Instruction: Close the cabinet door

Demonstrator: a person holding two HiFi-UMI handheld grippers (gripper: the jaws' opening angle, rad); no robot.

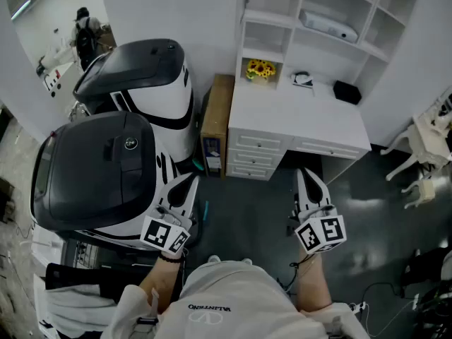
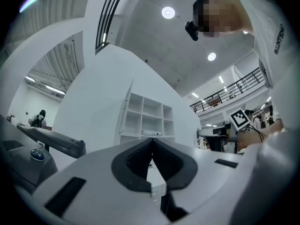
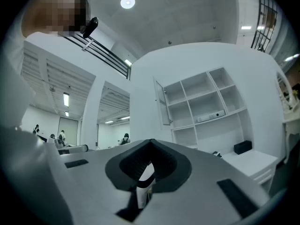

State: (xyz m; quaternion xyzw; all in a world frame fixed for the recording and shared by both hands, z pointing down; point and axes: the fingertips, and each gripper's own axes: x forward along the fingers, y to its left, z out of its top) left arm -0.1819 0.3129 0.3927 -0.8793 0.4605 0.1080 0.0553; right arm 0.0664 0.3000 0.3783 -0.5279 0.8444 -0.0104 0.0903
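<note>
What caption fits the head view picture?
Person holds left gripper and right gripper toward a white desk with shelves and yellow flowers.

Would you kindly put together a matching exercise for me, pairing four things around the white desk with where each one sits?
Things:
1. yellow flowers
2. black box
3. white device
4. brown panel

Places, as seen in the head view:
A. standing beside the left end of the desk
B. on the desk top, right end
C. in a cubby just above the desk top, left
D. on a higher shelf of the shelf unit

Pairs: 1-C, 2-B, 3-D, 4-A.
</note>
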